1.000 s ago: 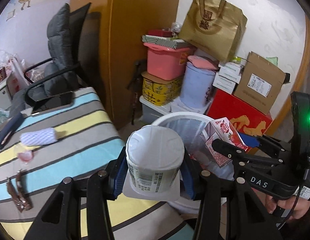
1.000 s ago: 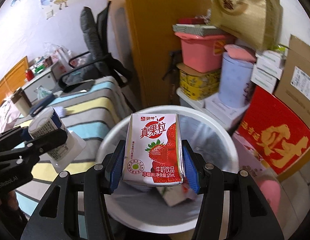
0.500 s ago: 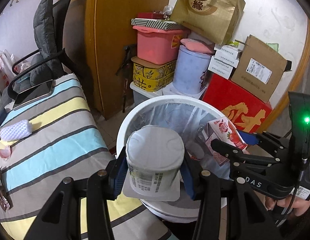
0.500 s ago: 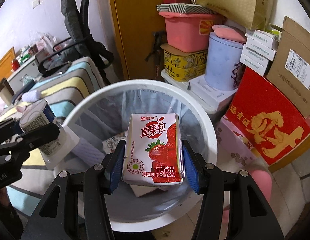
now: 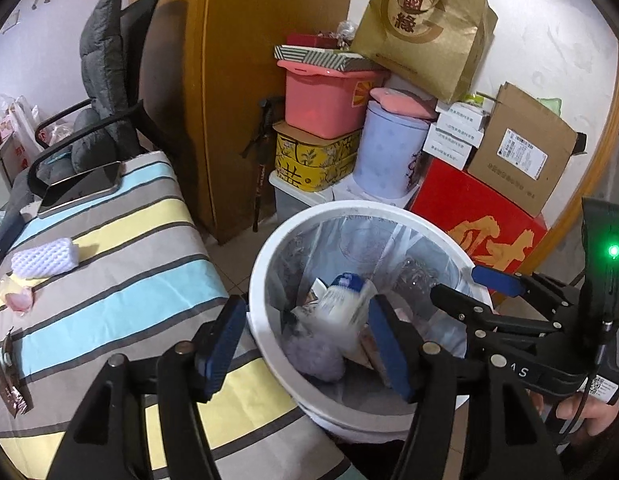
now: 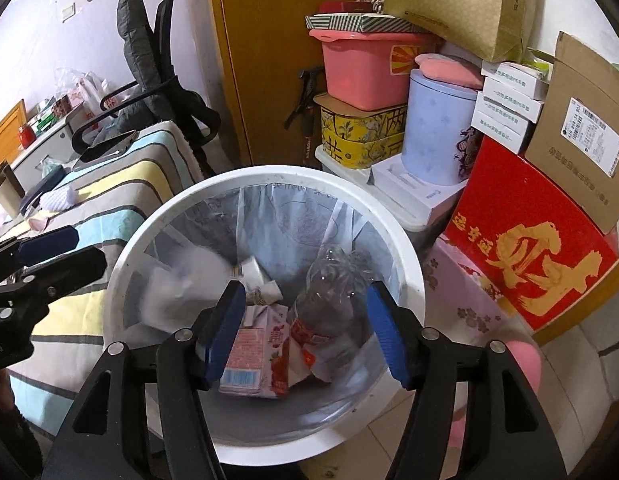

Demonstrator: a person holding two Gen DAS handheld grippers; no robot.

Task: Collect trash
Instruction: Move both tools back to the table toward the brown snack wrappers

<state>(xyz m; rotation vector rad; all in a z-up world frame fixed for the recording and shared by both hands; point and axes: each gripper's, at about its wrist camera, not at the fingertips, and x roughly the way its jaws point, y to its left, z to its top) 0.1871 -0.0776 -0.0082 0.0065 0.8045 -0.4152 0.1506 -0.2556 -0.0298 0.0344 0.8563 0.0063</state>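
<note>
The white trash bin (image 5: 265,264) with a clear liner stands on the floor below both grippers. My left gripper (image 5: 305,344) hangs over it, its jaws opening, nothing between the pads. A white cup (image 5: 343,304), blurred, is falling inside the bin. My right gripper (image 6: 307,332) is also over the bin (image 6: 409,276), its jaws opening and empty. The strawberry milk carton (image 6: 261,364) lies at the bottom beside a crumpled clear bottle (image 6: 337,276). The blurred cup (image 6: 177,280) shows at the bin's left wall. Each gripper appears in the other's view, the right gripper (image 5: 493,292) and the left gripper (image 6: 49,256).
A striped cloth surface (image 5: 109,280) lies left of the bin, with a white foam sleeve (image 5: 45,258), a pink scrap (image 5: 17,296) and a brown wrapper (image 5: 5,376) on it. Stacked boxes (image 5: 481,216) and tubs (image 5: 325,100) crowd behind the bin. An office chair (image 5: 97,120) stands at the far left.
Both grippers have opened over the bin. The cup has dropped out of the left one and the milk carton out of the right one, into the bin.
</note>
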